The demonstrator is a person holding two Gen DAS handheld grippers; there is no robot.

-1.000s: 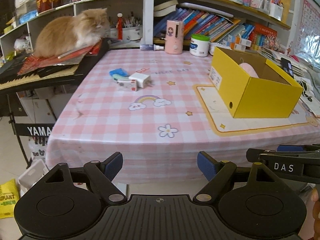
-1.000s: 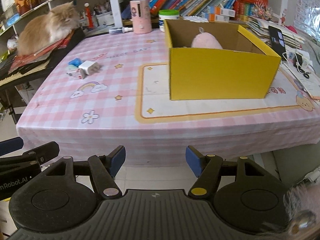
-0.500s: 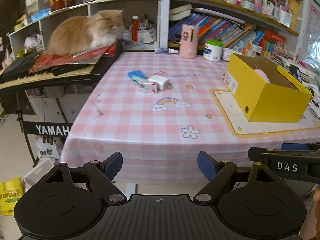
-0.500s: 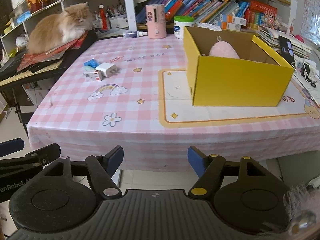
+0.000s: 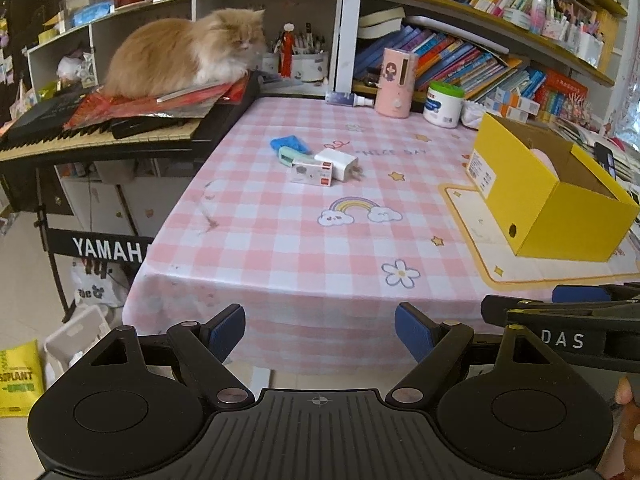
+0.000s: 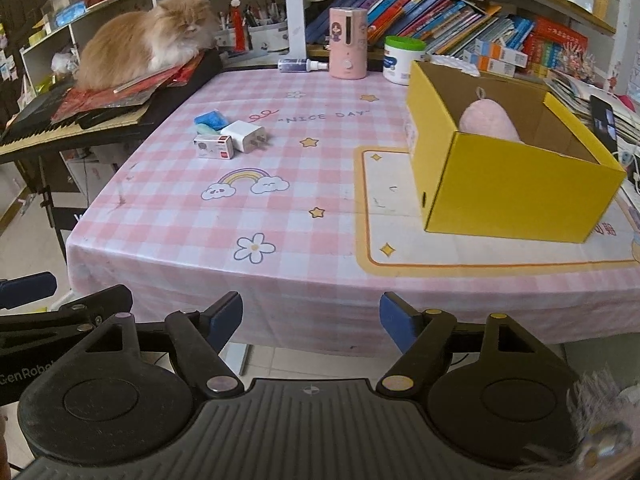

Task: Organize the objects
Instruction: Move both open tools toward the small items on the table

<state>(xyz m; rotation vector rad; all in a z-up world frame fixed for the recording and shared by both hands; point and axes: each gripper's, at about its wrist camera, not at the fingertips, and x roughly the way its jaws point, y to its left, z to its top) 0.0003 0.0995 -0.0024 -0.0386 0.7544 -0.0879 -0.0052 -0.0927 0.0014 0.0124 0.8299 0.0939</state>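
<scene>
Left claw point(image 5: 320, 330): spread wide, nothing between the blue pads, held short of the near edge of the desk point(image 5: 304, 256). Right claw point(image 6: 311, 318): jaws opening, nothing between them, likewise held off the near edge of the desk. Desk: covered with a pink checked cloth printed with a rainbow, stars and a flower. Small items grouped on the far left part of the cloth: white charger plug point(image 6: 245, 136), small white and red box point(image 6: 214, 147) touching the plug on its near side, blue item point(image 6: 211, 118) just behind them, pale green item point(image 5: 290, 155) beside the blue one. Yellow box point(image 6: 516, 188): open top, standing on a cream mat with an orange border at the right side of the desk, well apart from the small items. Pink soft object point(image 6: 488, 120): inside the yellow box, against the far wall. Along the far edge of the desk: pink dispenser point(image 6: 347, 43), white jar with green lid point(image 6: 402, 60), small spray bottle point(image 6: 302, 65) lying flat. Orange and white cat point(image 6: 148, 46): lying on red papers on top of a keyboard instrument point(image 5: 100, 136) at the left of the desk. Bookshelves behind, filled with books.
</scene>
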